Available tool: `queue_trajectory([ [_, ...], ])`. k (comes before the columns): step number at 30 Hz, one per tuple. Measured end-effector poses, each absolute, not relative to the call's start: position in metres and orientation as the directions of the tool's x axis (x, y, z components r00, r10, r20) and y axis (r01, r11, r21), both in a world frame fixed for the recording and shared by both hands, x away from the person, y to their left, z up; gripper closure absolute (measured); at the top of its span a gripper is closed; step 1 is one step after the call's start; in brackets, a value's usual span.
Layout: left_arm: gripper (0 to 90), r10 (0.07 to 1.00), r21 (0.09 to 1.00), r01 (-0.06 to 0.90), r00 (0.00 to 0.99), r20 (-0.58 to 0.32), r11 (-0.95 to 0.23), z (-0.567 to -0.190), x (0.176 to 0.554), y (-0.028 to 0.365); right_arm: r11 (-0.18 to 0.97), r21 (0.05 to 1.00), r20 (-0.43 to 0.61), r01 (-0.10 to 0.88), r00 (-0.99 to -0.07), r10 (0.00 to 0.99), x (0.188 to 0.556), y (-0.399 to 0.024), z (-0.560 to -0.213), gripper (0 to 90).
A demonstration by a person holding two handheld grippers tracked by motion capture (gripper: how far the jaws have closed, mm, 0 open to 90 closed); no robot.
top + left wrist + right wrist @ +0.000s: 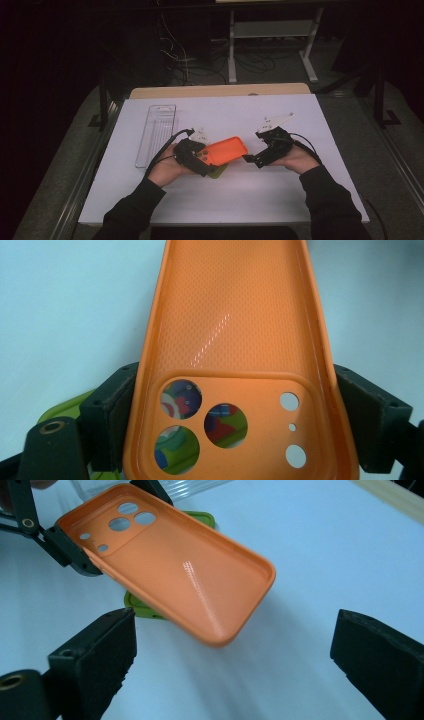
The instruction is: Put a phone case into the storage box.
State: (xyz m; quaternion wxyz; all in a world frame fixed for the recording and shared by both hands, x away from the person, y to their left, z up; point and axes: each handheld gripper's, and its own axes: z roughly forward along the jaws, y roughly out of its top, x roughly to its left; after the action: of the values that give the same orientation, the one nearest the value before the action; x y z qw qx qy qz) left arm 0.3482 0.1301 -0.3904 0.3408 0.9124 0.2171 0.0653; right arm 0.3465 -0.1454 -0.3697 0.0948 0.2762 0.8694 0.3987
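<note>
An orange phone case hangs tilted just above the white table, inner side up, camera cut-outs toward my left gripper. That gripper is shut on the case's camera end, one black pad against each long edge of the case. A green flat thing lies on the table under the case; its rim peeks out, and colourful print shows through the cut-outs. My right gripper stands open just off the case's free end, its gap holding nothing.
A clear plastic tray lies lengthwise at the table's left, beyond my left hand. The white sheet covers the table, and a wooden edge shows at the back. Floor cables and a stand are behind the table.
</note>
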Motion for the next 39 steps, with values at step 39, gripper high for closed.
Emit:
queue_trajectory([
  [39,15.8,0.508,0.633,0.406,0.861,-0.024,-0.659,-0.395,0.347,0.128,0.508,0.757,-0.053,0.410,-0.737,0.674,0.327,-0.121,-0.421,1.8],
])
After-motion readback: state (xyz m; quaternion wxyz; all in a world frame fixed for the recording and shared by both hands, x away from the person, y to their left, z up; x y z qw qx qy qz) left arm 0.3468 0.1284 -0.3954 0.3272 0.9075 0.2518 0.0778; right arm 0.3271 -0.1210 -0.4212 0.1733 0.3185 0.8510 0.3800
